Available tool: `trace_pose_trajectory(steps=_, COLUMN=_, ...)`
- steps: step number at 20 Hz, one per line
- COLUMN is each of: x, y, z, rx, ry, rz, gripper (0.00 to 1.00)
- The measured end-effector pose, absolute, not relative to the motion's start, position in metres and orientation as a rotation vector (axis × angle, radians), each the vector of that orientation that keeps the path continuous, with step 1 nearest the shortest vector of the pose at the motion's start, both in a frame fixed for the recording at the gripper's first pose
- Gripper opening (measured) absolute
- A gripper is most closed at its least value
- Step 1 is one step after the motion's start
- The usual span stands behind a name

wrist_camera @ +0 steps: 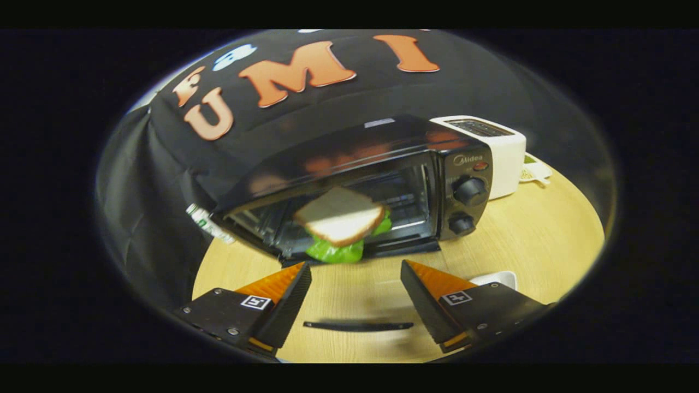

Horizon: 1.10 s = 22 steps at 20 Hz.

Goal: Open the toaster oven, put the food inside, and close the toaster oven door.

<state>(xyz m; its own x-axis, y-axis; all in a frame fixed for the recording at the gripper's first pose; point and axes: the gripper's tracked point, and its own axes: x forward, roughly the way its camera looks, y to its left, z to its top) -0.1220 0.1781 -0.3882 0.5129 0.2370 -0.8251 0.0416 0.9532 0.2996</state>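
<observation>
Black and shiny, the toaster oven (360,185) is sitting on the wooden tabletop (546,240) with its door (355,305) lying open and flat toward the hand-held gripper (356,295). Its dark handle (357,326) is showing low down between the two fingers. The hand-held gripper is wide open and is holding nothing; its fingers are standing well apart. Just ahead of them, the food, a sandwich (341,224), is sitting in the mouth of the oven, tilted, with white bread on top and green lettuce (334,251) poking out below. I cannot tell if it is resting all the way inside or only at the front edge, because it looks blurry. The sandwich is looking soft, light and squashy, so a hard squeeze would be crushing it, and the layers could be sliding apart. A gentle pinch across the bread, top and bottom, looks like the best hold if it needs a push further in. The door looks stiff and hard, and the handle at its front edge is the good place to lift it shut. A white toaster (499,147) is standing just beside the oven, and a white dish (498,278) is lying near one finger.
</observation>
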Motion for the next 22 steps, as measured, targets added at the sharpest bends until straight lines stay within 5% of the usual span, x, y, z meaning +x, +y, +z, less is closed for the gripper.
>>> trace_pose_trajectory(steps=13, x=-0.251, y=0.18, z=-0.435, rx=0.076, ry=1.371, rz=0.204, gripper=1.0)
trace_pose_trajectory(steps=22, x=-0.234, y=0.19, z=-0.459, rx=0.011, ry=1.395, rz=0.189, gripper=1.0)
